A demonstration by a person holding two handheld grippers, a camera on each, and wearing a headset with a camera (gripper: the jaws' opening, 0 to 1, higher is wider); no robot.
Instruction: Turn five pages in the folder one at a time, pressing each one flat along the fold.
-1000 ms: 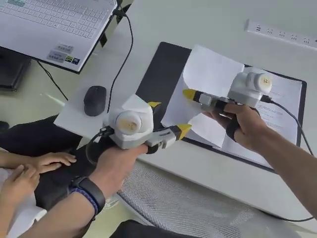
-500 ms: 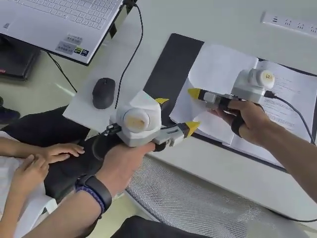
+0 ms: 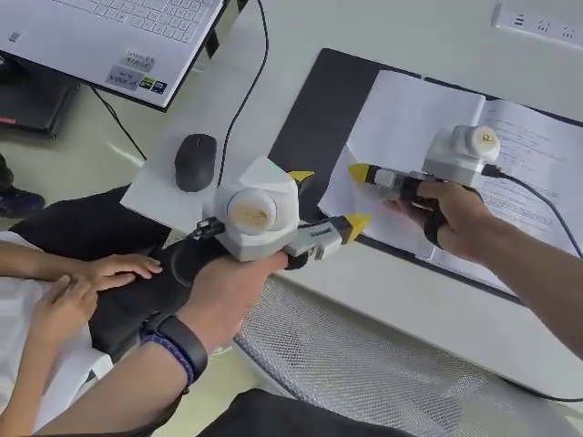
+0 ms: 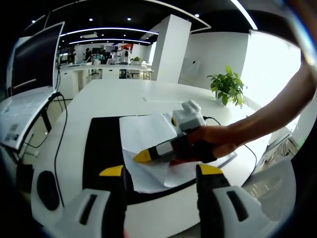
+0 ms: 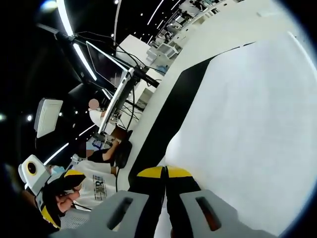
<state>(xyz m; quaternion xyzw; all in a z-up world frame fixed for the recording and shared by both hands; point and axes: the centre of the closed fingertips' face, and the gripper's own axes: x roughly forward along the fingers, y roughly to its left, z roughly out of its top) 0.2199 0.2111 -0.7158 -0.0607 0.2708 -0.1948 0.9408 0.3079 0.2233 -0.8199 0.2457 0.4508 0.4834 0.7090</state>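
Observation:
A black folder (image 3: 310, 118) lies open on the white table, with printed sheets (image 3: 537, 150) on its right half. A white page (image 3: 401, 114) is lifted and bows over toward the left cover. My right gripper (image 3: 360, 173) is shut on this page's lower left edge; in the right gripper view the yellow-tipped jaws (image 5: 164, 172) are pressed together beside the white page (image 5: 247, 124). My left gripper (image 3: 328, 200) hovers open over the folder's near left corner, nothing between its jaws (image 4: 161, 171). The left gripper view shows the right gripper (image 4: 143, 156) on the page (image 4: 143, 134).
A laptop (image 3: 109, 36) stands at the back left with a black mouse (image 3: 195, 161) and a cable (image 3: 241, 100) beside it. A power strip (image 3: 537, 23) lies at the back right. Another person's hands (image 3: 100, 271) rest at the left. A mesh chair (image 3: 364, 364) is below the table edge.
The head camera has shifted, so the folder sits slightly higher and further right. The right gripper keeps its hold and the page lies a little flatter. The left gripper stays open.

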